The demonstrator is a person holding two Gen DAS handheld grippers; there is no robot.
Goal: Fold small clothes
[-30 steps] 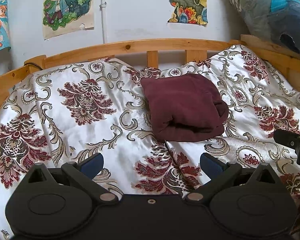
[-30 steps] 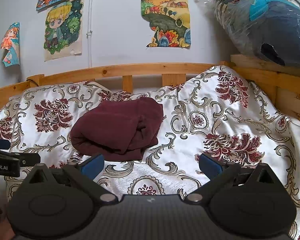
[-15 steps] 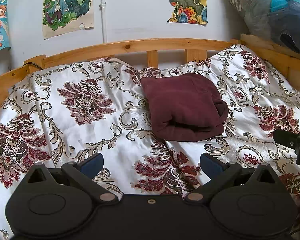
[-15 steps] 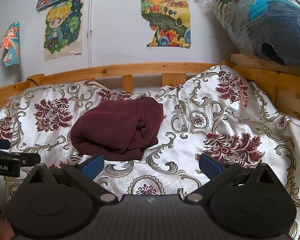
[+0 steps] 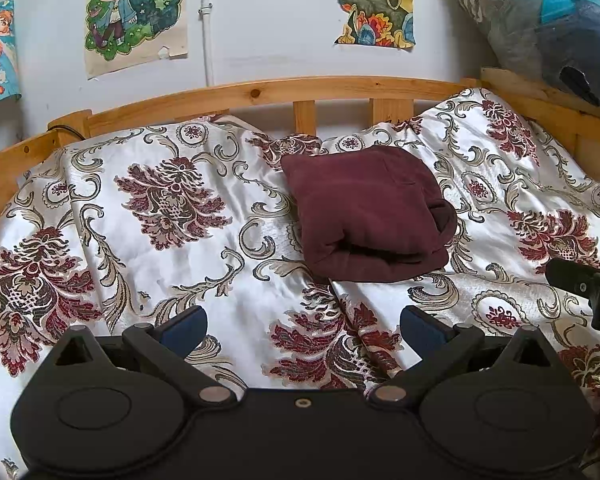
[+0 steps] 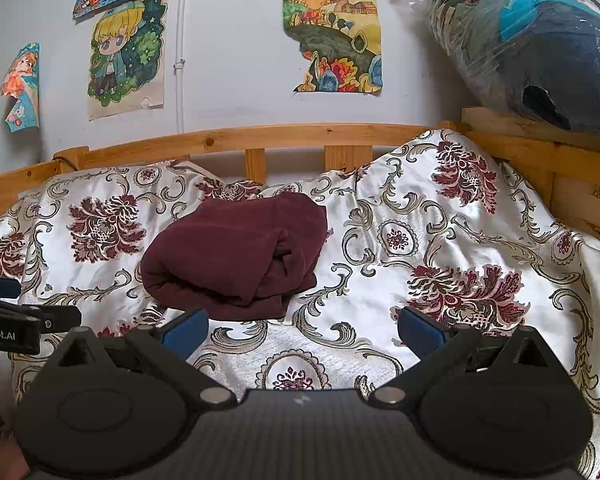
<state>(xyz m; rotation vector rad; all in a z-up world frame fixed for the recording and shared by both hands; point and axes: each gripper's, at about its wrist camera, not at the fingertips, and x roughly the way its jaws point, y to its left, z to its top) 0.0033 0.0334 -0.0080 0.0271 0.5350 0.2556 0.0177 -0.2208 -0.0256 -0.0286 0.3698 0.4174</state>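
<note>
A: Start with the big things. What's in front of us?

B: A bed (image 5: 100, 208) with a wooden rail, covered by a shiny cream spread patterned in dark red flowers. Drawings are taped to the wall (image 6: 236, 60) behind it, and a plastic-wrapped bundle (image 6: 540, 52) sits up on the right.

A: Has anything shifted over the last second?

B: Almost nothing. The views are nearly the same as a second ago; the cloth has not moved and neither tool has gone toward it. I take that to mean the folding of this piece is finished, or there's a pause before a last tidy.

A: And the garment itself?

B: A dark red garment (image 5: 368, 212) lies on the spread toward the rail, roughly mid-bed, ahead of both tools. It's a thick, compact bundle, smooth on top, with stacked layers showing along its near edge. The right side looks looser, with a rounded fold bulging out, clearest from the right view (image 6: 240, 256).

A: The tools?

B: The left gripper (image 5: 302, 326) has its jaws spread wide, holding nothing, hanging over the spread short of the garment. The right gripper (image 6: 302, 326) is the same: jaws apart, empty, its left finger just in front of the bundle's near edge without touching, as far as I can tell.
</note>
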